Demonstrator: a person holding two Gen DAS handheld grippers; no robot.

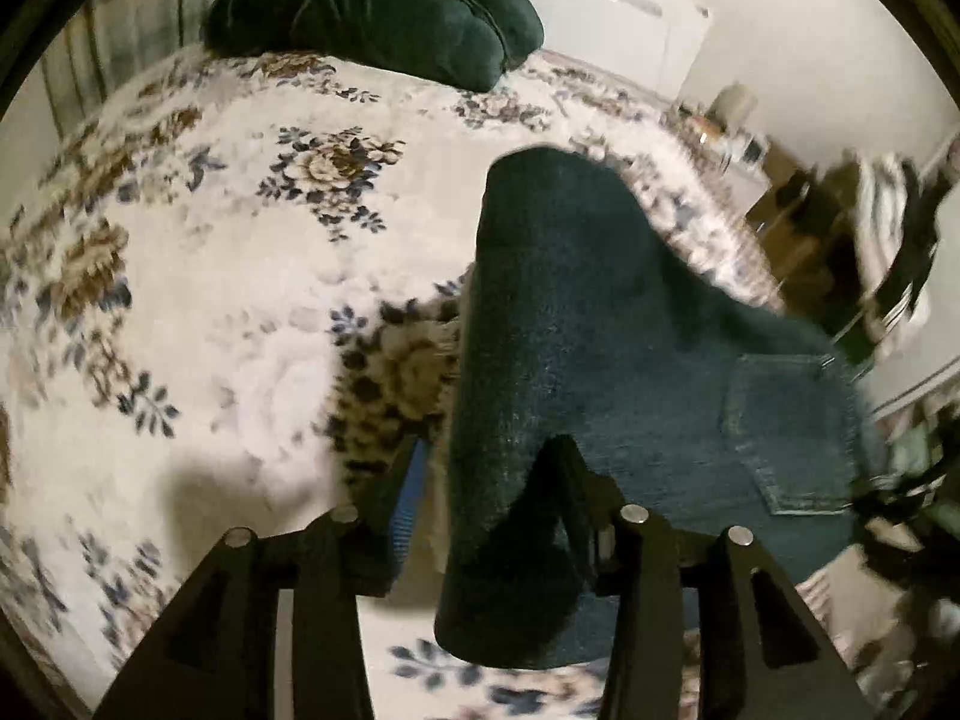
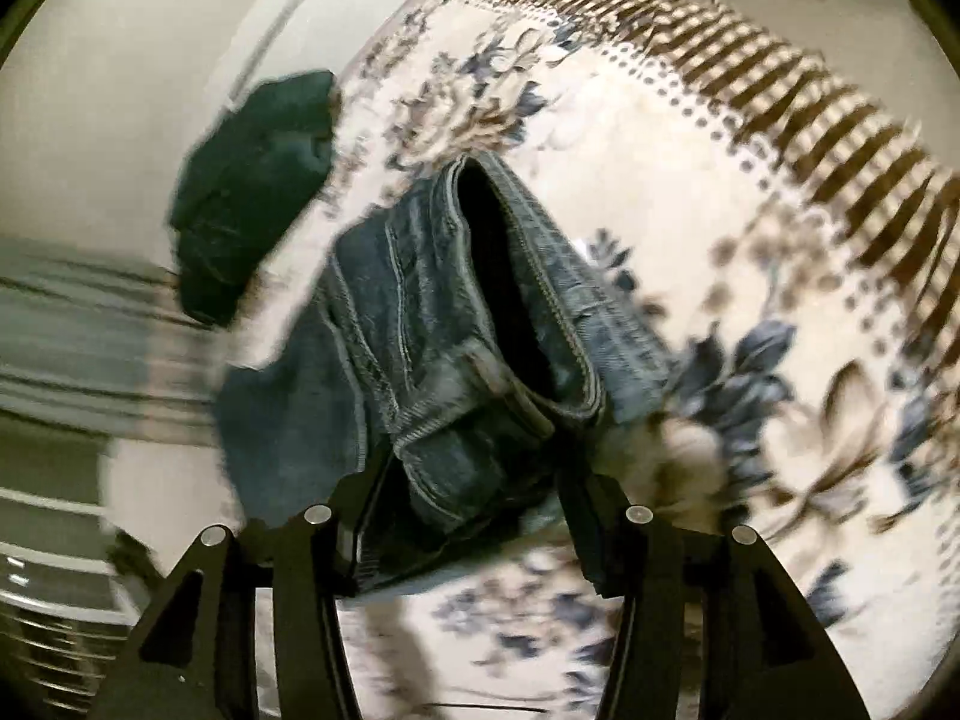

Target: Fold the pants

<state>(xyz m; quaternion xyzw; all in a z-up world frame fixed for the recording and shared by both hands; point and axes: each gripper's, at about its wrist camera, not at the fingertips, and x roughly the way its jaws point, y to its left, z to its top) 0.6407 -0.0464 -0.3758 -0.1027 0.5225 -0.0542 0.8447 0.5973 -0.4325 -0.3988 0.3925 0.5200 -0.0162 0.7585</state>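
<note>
The blue denim pants (image 1: 576, 324) hang lifted above the floral bedspread (image 1: 228, 276); a back pocket shows at the right. My left gripper (image 1: 486, 510) is shut on the denim, which drapes between and over its fingers. In the right wrist view the pants' waistband (image 2: 456, 324) gapes open, with seams and zipper visible. My right gripper (image 2: 474, 516) is shut on the waistband edge, holding it above the bedspread (image 2: 690, 192). Both views are motion-blurred.
A dark green pillow (image 1: 372, 12) lies at the head of the bed; it also shows in the right wrist view (image 2: 252, 192). The bedspread's brown striped border (image 2: 780, 108) marks the bed edge. Cluttered furniture (image 1: 810, 222) stands beside the bed, right.
</note>
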